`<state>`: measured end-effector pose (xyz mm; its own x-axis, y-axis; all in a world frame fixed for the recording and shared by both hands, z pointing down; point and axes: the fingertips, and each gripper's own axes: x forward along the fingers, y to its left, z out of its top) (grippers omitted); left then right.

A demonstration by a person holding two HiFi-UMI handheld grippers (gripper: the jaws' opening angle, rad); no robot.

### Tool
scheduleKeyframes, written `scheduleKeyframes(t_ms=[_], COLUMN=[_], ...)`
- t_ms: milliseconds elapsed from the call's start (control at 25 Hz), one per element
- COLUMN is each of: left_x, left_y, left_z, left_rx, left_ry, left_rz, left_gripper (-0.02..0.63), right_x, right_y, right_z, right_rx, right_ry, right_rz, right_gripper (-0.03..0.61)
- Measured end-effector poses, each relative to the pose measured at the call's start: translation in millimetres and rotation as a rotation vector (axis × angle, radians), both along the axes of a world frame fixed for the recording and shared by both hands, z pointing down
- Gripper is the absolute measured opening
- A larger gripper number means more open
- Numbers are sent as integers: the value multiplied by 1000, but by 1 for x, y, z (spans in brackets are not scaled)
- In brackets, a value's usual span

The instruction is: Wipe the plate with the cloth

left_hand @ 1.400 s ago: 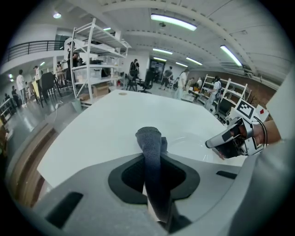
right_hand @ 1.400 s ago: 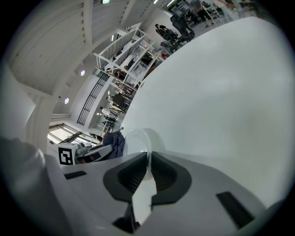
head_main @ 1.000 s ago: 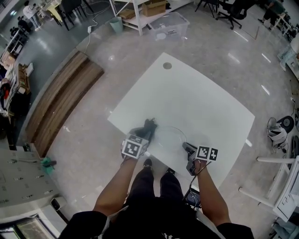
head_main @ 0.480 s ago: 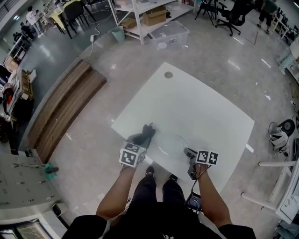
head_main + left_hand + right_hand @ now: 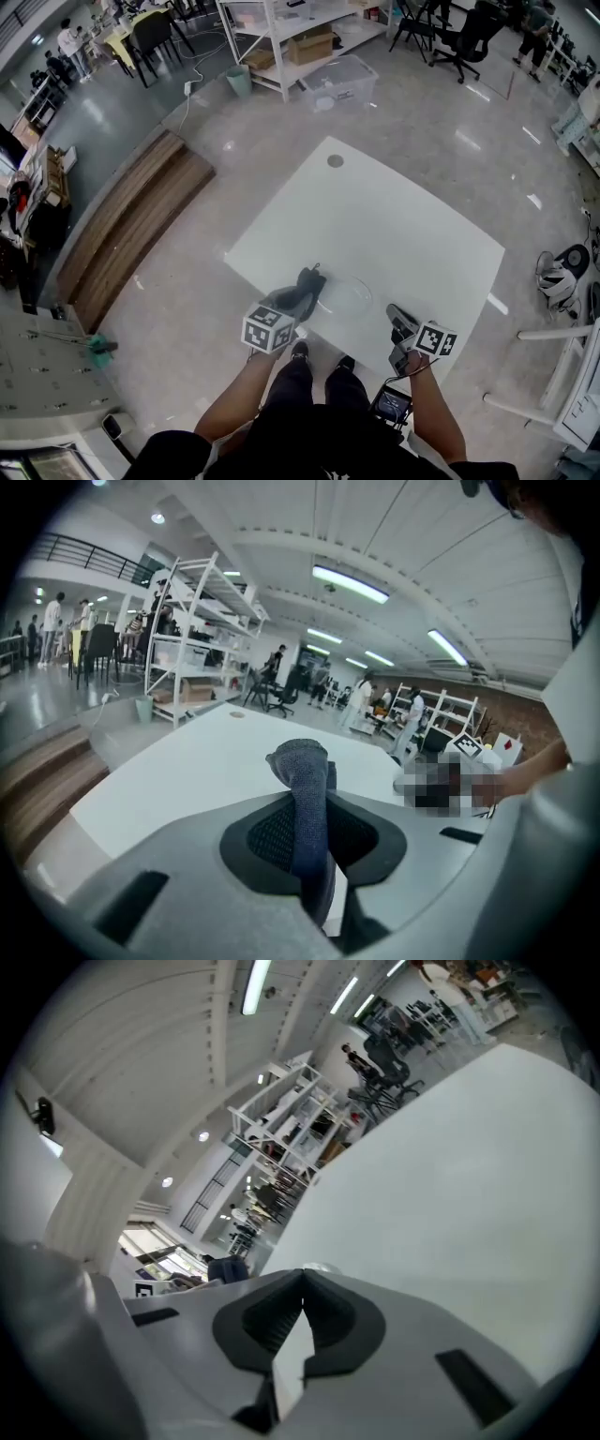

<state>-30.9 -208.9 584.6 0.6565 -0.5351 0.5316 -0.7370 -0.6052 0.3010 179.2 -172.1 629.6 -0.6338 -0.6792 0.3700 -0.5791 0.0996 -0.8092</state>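
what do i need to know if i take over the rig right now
Left claw: shut on the dark cloth, beside the left rim of the plate.
Right claw: just been closing, now shut, empty, right of the plate.
Plate: clear, on the white table by the edge nearest the person.
Done: cloth grasped. Left: wipe the plate; any wiping so far cannot be told.

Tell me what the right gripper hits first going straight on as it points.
Likely the clear plate, just beyond the shut, empty right gripper; depth is unclear, possibly the white table first.
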Motion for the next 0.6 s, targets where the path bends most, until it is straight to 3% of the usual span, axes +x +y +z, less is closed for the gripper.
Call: scheduleKeyframes(t_ms=[160,240,400,600], left_x=[19,26,29,10], left_y=[23,33,51,68], left_z=[-26,-36,-45,-70], left_rx=[72,91,77,94], left_ry=[88,112,150,246], left_rz=[39,45,27,-17], left_gripper=[50,50,51,51], right_x=[-10,-18,-31,-37], right_y=[9,16,31,50], right_z=[-78,-104,-123,-135], right_rx=[312,420,514,574], right_ry=[-61,-29,33,19], right_rz=[-86,-132,-201,-215], right_gripper=[5,5,3,3])
